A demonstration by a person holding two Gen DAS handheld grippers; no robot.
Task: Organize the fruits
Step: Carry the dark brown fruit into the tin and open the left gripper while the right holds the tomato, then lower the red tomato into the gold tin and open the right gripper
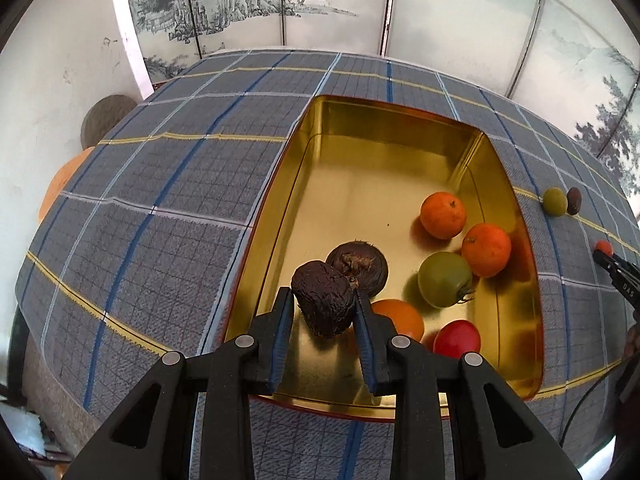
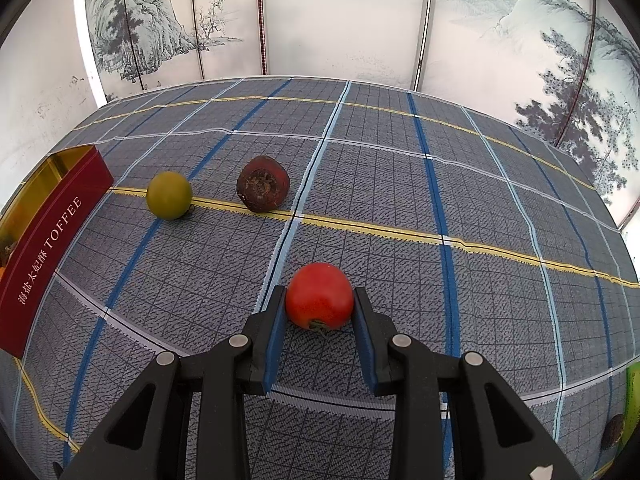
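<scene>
Left hand-held gripper (image 1: 323, 306) is clamped on a wrinkled dark fruit (image 1: 323, 303), hanging over the near end of the gold tin (image 1: 384, 116). Right hand-held gripper (image 2: 320, 304) squeezes a red tomato (image 2: 319, 295) on the desk (image 2: 400, 184): probably soft, smooth-skinned, best gripped gently across its widest part.

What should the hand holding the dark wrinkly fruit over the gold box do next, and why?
Probably open the left gripper and let the dark fruit drop. It already hangs over the gold box, near another dark fruit lying inside, with bare floor below.
</scene>
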